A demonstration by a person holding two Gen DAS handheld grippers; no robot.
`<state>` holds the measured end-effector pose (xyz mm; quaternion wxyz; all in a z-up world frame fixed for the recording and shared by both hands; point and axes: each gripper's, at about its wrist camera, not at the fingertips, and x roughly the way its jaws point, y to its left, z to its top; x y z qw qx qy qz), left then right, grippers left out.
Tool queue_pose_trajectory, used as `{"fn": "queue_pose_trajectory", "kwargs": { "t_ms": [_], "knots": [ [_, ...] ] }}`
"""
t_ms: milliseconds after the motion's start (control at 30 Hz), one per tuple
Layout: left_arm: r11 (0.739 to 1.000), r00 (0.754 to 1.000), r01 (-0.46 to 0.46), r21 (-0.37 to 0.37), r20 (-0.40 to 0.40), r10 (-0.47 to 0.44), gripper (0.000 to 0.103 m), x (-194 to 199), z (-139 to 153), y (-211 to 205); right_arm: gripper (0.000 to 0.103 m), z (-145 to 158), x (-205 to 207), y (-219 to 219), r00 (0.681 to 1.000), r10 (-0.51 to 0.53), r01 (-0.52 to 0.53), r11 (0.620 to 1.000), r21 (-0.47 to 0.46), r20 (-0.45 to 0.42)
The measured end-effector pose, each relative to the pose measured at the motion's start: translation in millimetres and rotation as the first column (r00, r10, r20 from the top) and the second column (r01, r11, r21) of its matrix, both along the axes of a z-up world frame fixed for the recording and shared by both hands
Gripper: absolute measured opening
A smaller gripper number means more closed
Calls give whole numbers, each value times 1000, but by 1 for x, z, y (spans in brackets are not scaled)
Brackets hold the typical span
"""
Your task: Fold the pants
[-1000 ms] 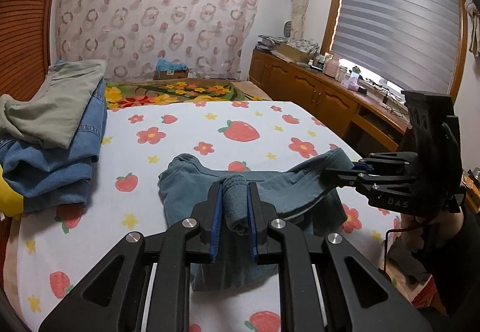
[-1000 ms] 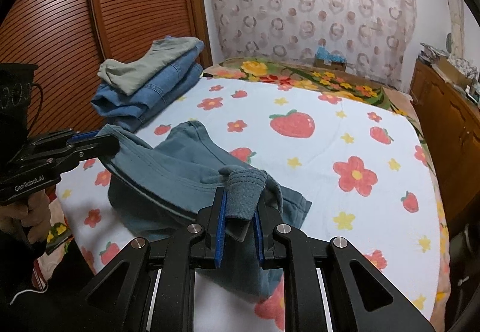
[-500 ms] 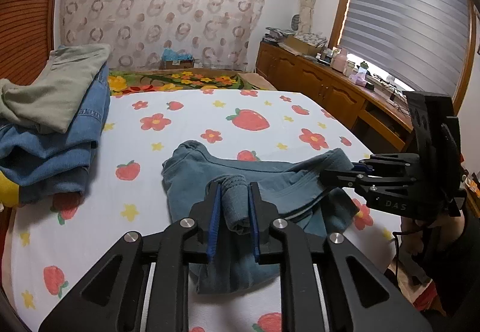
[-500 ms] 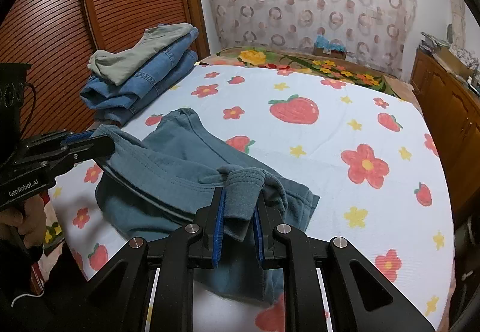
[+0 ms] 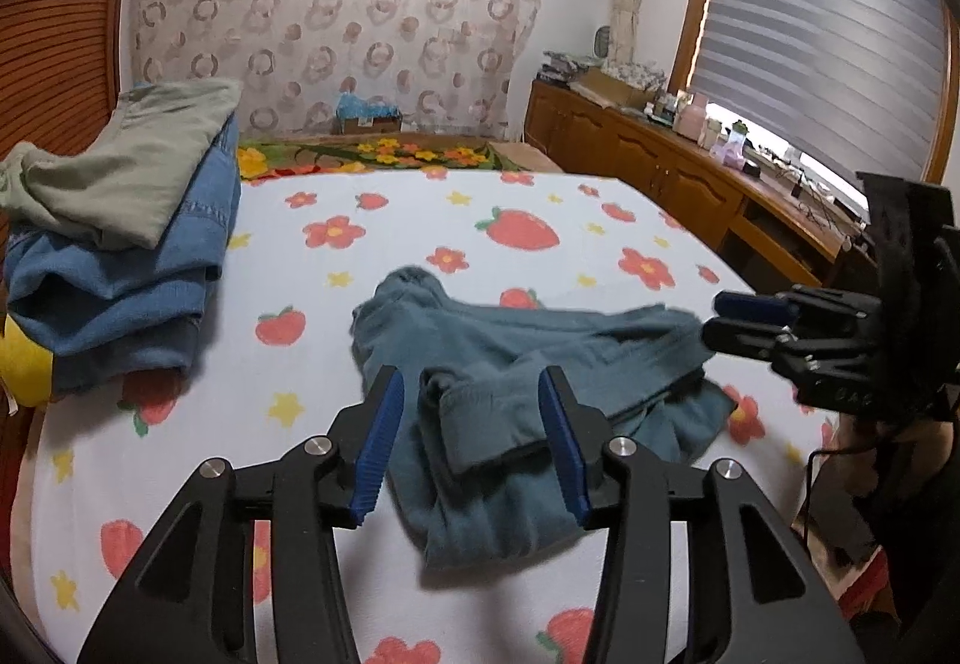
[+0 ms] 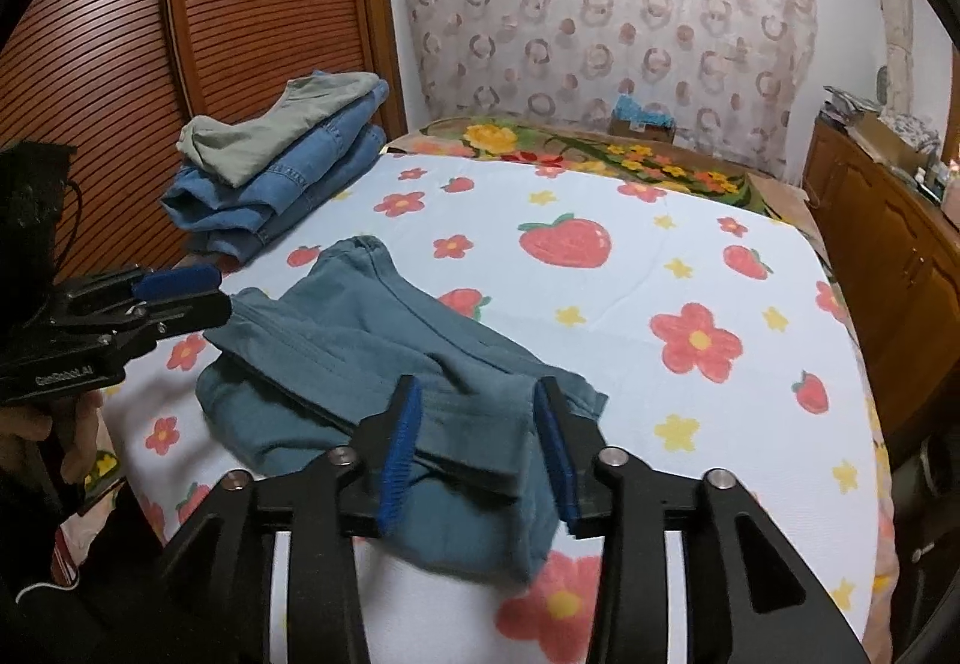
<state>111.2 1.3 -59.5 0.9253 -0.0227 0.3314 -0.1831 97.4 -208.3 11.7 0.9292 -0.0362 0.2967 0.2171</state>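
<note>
Pants (image 5: 540, 364) of teal-blue cloth are seen lying crumpled on the bed sheet (image 5: 600, 220), which is printed with strawberries and flowers; in the left wrist view they fill the lower centre of the frame, in the right wrist view the lower left and centre. The left gripper (image 5: 469, 442) is shown at the bottom of its own frame with its jaws released: they have just been opening, and a fold of the waistband lies between the blue pads (image 5: 375, 442) without being pressed. The right gripper (image 6: 477, 460) is likewise released, its jaws having just been opening, with the cloth lying loose between them. In the left wrist view the right gripper appears at the right edge, just beside the far end of the pants. A stack of folded clothes (image 5: 120, 244) is seen at the left of that frame, well apart from the pants, with a wooden cabinet (image 5: 690, 184) at the upper right.
</note>
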Motion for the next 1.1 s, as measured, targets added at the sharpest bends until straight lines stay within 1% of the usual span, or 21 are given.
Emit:
{"fn": "queue_pose_trajectory", "kwargs": {
  "t_ms": [133,167,200,300,367,433,500,533,567,667,733,833,867,900,967,1033,1100],
  "knots": [
    [1000,999,9,6,-41,-9,49,0,-13,2,46,-11,-9,-7,1000,-7,6,1000,-24,-23],
    [1000,999,11,12,-52,-10,68,1,-18,2,46,-15,-10,-8,999,-6,5,999,-34,-32],
    [1000,998,11,10,-56,-10,83,0,-20,2,46,-18,-11,-8,999,-5,3,999,-43,-40],
    [1000,997,3,-1,-73,-3,83,0,-27,4,46,-30,-12,-10,998,-14,10,998,-64,-61],
    [1000,996,-1,-5,-84,1,83,0,-29,6,46,-36,-11,-11,997,-16,12,998,-58,-80],
    [1000,996,-4,7,-91,5,83,0,-31,7,47,-42,-9,-11,995,-24,18,998,-61,-95],
    [1000,995,-11,26,-99,14,83,-1,-34,7,52,-48,-6,-11,993,-24,16,998,-68,-118],
    [999,994,-15,35,-105,18,83,0,-35,8,58,-48,-9,-11,995,-29,22,997,-72,-98],
    [999,993,-18,45,-115,23,83,0,-38,8,61,-49,-10,-11,995,-41,34,996,-77,-87],
    [998,989,-17,56,-143,25,83,1,-46,8,74,-51,-8,-14,995,-66,62,996,-64,-68],
    [998,990,-15,65,-139,24,83,0,-48,8,77,-54,-10,-15,995,-85,82,995,-62,-55],
    [996,991,-11,92,-131,23,83,-3,-49,6,77,-56,-12,-14,996,-83,80,995,-62,-46],
    [995,992,-11,103,-127,24,83,-3,-49,5,79,-57,-12,-14,996,-82,79,995,-60,-46],
    [994,992,-11,113,-123,25,83,-3,-50,3,82,-58,-11,-14,995,-87,84,994,-63,-45],
    [989,994,-10,145,-108,26,83,-5,-51,0,84,-58,-12,-17,995,-92,90,994,-55,-43],
    [990,994,-12,140,-109,27,83,-5,-51,2,84,-57,-13,-17,995,-90,87,995,-57,-40],
    [991,992,-11,136,-125,28,83,-2,-50,3,84,-56,-12,-17,994,-89,85,994,-64,-57]
  ]
}}
